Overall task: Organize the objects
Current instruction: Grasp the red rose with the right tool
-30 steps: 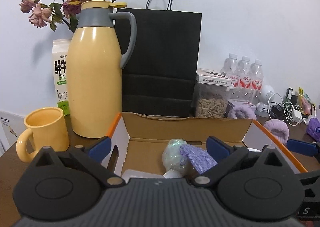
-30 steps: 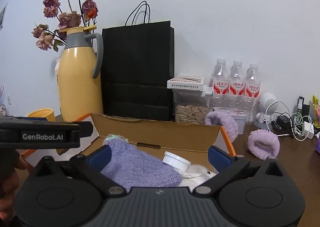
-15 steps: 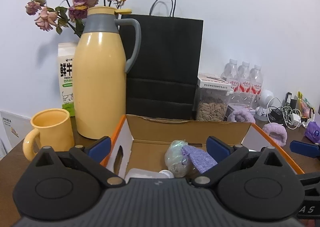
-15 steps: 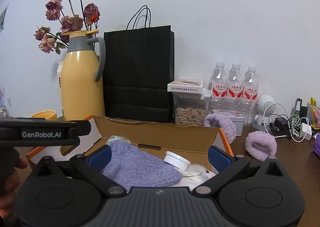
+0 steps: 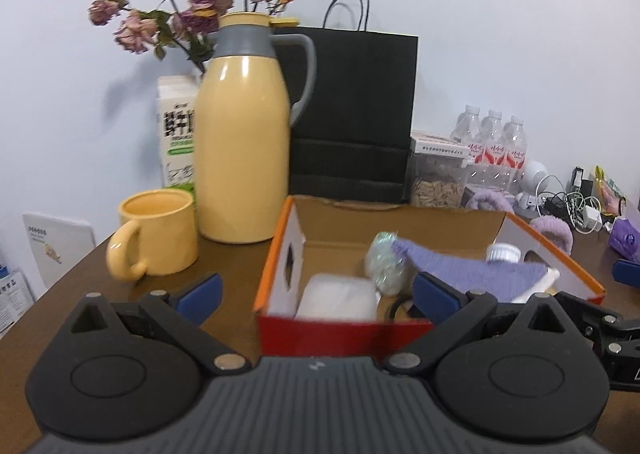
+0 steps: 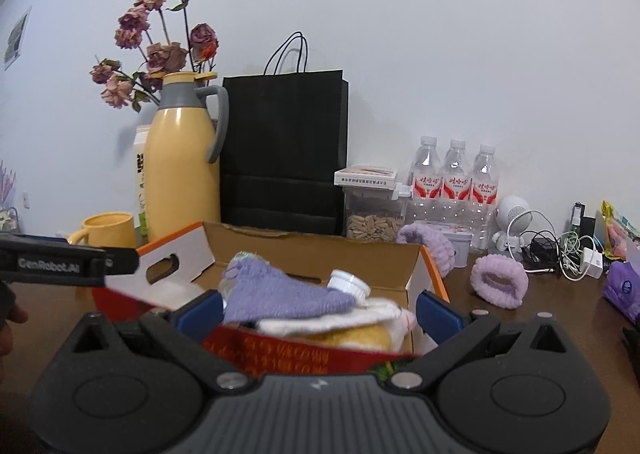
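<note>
Brown wood is showing as the worktop (image 5: 236,266), which is carrying everything in view. Sitting on it near both cameras is the cardboard box (image 5: 340,324), open at the top, with a red front wall and orange edges. Behind the box, a black paper bag (image 5: 352,114) is standing against the wall, and a yellow jug (image 5: 244,150) with a grey collar is standing upright just beside it, with dried roses (image 5: 200,14) and a milk carton (image 5: 176,134) partly hiding behind the jug. A yellow mug (image 5: 156,234) is resting near the jug's base, left of the box.

Inside the box, a purple knitted cloth (image 6: 280,294) is lying over a white towel (image 6: 332,320), with a white bottle cap (image 6: 348,284) poking up beside it, a crinkly wrapped ball (image 5: 384,260) toward the back and a white pouch (image 5: 340,294) at the front left.

The left tool (image 5: 316,294) is hanging in front of the box with its blue-padded fingers (image 5: 200,290) spread wide, grasping nothing. The right tool (image 6: 320,310) is likewise hanging released, its fingers (image 6: 438,316) standing on either side of the box's near right corner; whether they are touching the cardboard I cannot tell.

Further right, three water bottles (image 6: 454,178), a seed jar (image 6: 372,210), purple headbands (image 6: 498,280) and tangled cables (image 6: 568,250) are crowding the back of the worktop.
</note>
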`<state>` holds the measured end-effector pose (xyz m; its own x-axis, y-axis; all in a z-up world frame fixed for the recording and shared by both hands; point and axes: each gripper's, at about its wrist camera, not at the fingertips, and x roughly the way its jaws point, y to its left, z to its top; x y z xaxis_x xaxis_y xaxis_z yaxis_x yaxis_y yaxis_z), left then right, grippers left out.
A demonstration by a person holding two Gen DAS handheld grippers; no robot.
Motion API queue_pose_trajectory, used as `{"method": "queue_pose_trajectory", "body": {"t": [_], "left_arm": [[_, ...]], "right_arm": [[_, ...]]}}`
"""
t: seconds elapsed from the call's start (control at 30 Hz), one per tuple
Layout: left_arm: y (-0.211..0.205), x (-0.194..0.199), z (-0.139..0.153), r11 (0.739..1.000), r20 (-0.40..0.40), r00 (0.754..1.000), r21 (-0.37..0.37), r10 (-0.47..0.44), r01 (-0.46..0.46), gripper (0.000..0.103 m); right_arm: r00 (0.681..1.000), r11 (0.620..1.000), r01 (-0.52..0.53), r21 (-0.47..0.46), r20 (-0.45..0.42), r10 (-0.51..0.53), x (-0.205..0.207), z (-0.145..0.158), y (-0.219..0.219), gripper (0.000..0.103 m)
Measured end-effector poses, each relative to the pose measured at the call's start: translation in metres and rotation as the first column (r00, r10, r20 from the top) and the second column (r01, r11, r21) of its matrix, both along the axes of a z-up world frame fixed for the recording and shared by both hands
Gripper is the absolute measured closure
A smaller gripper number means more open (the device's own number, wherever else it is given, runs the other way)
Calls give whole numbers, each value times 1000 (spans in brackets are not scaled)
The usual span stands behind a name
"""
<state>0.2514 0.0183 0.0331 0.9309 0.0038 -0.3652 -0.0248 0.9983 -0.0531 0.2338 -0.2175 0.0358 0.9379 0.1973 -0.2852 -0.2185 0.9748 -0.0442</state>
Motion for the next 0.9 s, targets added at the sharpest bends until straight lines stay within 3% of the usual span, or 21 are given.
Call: {"method": "queue_pose_trajectory", "body": {"t": [0.4,0.57,0.8,0.9], "left_arm": [[35,-46,-19,999,-82,996,-7,43,-43,0],[51,-54,-26,997,-102,992,5,72,-72,0],[79,-58,-35,993,-120,986,-7,113,-114,0],[89,-60,-36,993,-110,987,-10,116,-118,0]], "right_arm": [[999,1000,-23,-3,-26,23,-44,-13,1,0],[992,993,-117,-1,-53,117,-53,-11,13,2],[963,971,-237,-22,-140,231,-35,-11,59,8],[948,965,-262,-24,-194,253,-18,-15,76,16]]}}
